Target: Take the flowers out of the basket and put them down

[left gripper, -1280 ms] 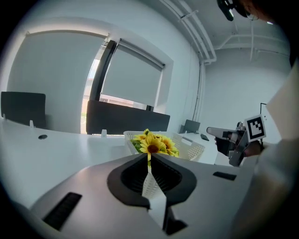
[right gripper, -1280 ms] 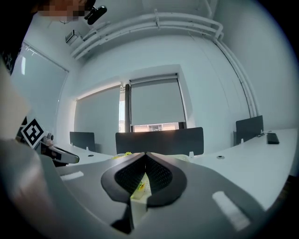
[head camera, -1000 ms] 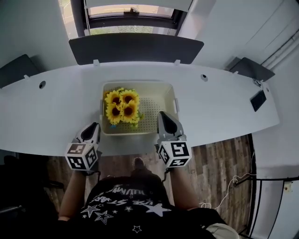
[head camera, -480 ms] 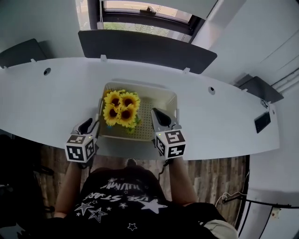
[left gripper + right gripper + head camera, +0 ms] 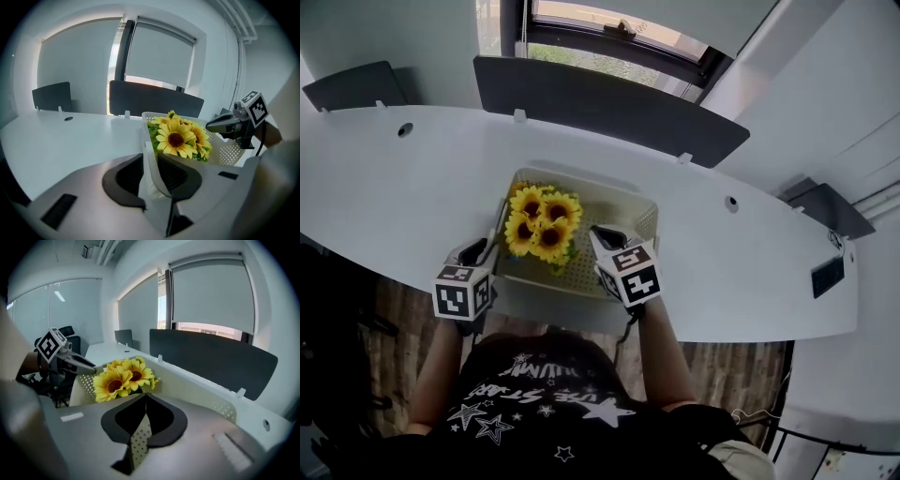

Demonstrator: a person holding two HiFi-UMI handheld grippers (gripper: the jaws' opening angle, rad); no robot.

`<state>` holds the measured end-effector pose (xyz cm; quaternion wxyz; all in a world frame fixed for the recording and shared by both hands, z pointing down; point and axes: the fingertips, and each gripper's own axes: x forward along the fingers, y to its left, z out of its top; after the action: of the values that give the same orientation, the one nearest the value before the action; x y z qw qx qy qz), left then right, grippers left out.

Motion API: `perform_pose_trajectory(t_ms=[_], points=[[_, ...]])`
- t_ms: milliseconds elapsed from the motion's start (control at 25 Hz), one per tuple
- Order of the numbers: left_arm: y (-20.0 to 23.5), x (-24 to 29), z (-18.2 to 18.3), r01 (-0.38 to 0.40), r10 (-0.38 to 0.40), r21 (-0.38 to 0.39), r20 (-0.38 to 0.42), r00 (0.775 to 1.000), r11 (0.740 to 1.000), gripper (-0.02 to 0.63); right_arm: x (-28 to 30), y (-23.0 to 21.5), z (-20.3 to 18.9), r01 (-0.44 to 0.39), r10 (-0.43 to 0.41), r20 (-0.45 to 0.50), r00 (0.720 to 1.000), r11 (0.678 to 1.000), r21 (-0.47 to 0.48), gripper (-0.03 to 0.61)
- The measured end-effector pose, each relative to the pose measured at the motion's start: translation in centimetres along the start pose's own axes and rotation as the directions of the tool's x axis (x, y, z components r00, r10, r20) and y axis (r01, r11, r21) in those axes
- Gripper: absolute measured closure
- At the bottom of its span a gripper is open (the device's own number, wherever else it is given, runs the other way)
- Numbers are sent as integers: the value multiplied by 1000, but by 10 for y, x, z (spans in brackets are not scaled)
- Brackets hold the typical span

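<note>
Fingers (image 5: 123, 180) of the left gripper (image 5: 150, 158) stand apart, straddling the left wall of the basket (image 5: 146, 126). They have just swung wide and then eased in a little, and the pale wall fills the gap between the dark pads. The gripper slopes downward at the basket's near left corner, its marker cube toward the person. The bare left forearm (image 5: 441, 366) runs back to a black shirt (image 5: 553, 412) printed with white stars.

The right gripper (image 5: 145, 397) has its fingers (image 5: 123, 420) pressed together with nothing between them. Only the basket's dotted floor shows through the slit below their tips. It also slopes downward, reaching in over the near rim on the basket's right side. Its tips hang beside the flowers (image 5: 542, 225) without touching them.

The flowers sit in the left half of the basket, a tight bunch of sunflowers facing upward. They have bright yellow petals, dark brown centres and some green leaves beneath. The right half of the basket holds nothing else.

The basket is cream plastic, rectangular with rounded corners, and its floor and walls are pierced with rows of small holes. It rests near the front edge of a long, curved white desk (image 5: 394, 187) with a smooth top. A dark flat divider panel (image 5: 609, 103) stands along the desk's far edge.
</note>
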<state>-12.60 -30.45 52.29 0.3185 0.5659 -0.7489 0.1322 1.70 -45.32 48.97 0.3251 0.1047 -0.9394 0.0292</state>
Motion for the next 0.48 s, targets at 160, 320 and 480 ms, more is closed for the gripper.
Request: perform_pose_trajectory(t_ms=[160, 320, 480], points=[[-3, 2, 0, -11, 11, -22, 3, 1000, 1000, 560, 17, 7, -14, -78, 66, -117, 991, 992, -101, 574], [-2, 1, 0, -20, 20, -49, 11, 1000, 999, 561, 36, 13, -26, -128, 81, -202, 976, 964, -233, 574], [-2, 2, 0, -39, 40, -50, 18, 999, 998, 562, 52, 16, -44, -190, 110, -266, 958, 934, -301, 544]])
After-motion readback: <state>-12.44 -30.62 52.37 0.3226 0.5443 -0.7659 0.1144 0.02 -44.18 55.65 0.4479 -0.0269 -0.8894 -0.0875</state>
